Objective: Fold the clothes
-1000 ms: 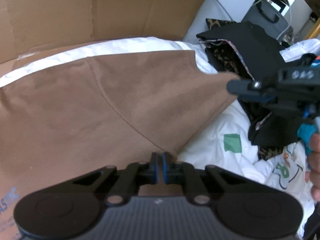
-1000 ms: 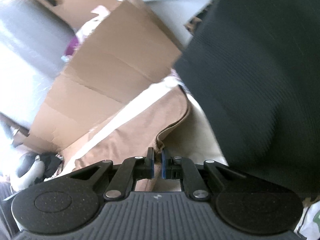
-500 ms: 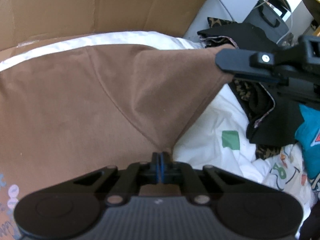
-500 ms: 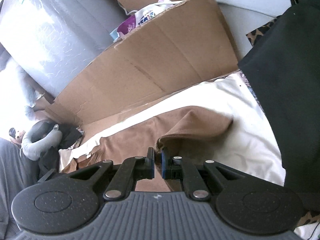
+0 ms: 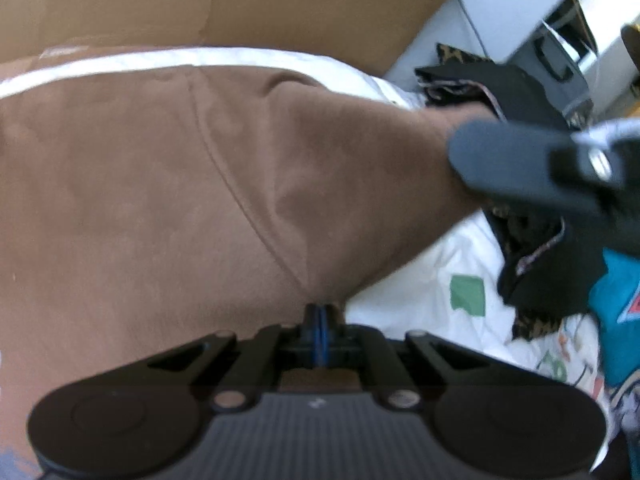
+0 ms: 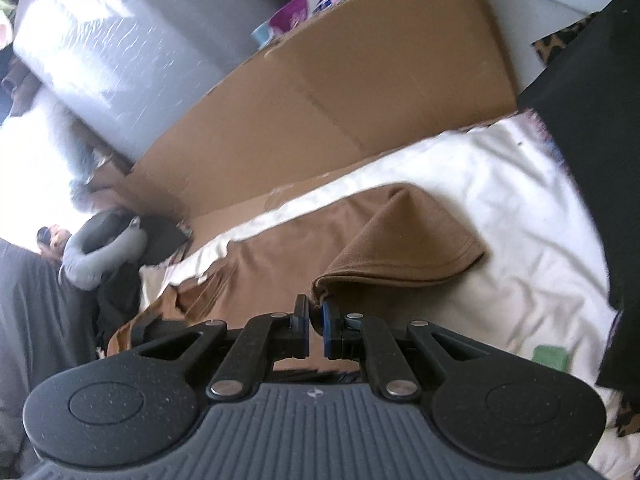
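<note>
A brown garment (image 5: 152, 184) lies spread on a white sheet (image 5: 408, 300). My left gripper (image 5: 320, 320) is shut on its near edge. My right gripper (image 6: 316, 316) is shut on the garment's right end, a sleeve-like flap (image 6: 404, 248) that is lifted and folded over the body. The right gripper also shows blurred in the left wrist view (image 5: 520, 168), holding the brown cloth at the right.
A brown cardboard sheet (image 6: 320, 100) stands behind the bed. A pile of black and leopard-print clothes (image 5: 520, 92) and a teal garment (image 5: 620, 304) lie to the right. A grey neck pillow (image 6: 100, 252) lies at the far left.
The left gripper closed on the brown garment's edge. The right gripper carried the garment's end leftward over the body, so the flap now folds inward.
</note>
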A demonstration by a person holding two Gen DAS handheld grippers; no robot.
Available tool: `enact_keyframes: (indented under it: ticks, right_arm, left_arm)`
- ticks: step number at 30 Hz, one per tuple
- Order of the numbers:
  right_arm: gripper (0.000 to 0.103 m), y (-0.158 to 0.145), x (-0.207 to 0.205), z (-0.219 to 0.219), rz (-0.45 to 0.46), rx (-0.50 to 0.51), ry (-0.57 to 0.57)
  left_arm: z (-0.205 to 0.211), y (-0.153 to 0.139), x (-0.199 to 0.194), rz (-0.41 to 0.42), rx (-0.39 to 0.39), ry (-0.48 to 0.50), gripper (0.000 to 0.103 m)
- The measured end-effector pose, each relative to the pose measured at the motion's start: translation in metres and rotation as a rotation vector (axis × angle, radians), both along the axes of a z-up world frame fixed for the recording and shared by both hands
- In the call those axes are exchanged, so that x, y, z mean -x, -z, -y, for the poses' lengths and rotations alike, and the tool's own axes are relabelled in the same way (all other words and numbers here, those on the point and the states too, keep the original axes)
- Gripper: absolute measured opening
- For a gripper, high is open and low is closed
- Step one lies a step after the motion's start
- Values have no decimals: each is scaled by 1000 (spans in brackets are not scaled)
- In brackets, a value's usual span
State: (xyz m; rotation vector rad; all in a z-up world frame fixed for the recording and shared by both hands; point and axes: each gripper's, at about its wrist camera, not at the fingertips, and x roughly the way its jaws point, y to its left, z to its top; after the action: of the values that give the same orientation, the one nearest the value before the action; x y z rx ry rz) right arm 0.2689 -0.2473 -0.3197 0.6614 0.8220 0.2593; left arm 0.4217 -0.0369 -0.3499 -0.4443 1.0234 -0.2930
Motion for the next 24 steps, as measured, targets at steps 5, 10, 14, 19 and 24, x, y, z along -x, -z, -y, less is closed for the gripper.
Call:
enact_keyframes:
  ticks: [5, 10, 14, 19, 24]
  right_arm:
    - [4, 4, 3, -9, -20, -6, -52]
    - [4, 10, 3, -25, -34, 13, -91]
    - [4, 13, 5, -41, -36, 47, -133]
    - [5, 20, 5, -61, -58, 82, -169]
    - [5, 28, 5, -76, -75, 109, -201]
  left_arm:
    - [-8, 8, 7, -5, 92, -108, 1]
    - [-19, 3, 23, -17, 110, -126, 3]
    - [-38, -7, 42, -52, 96, -150, 3]
    - [-75, -21, 61, -97, 61, -252, 11]
    - [-104, -34, 67, -100, 30, -310, 14]
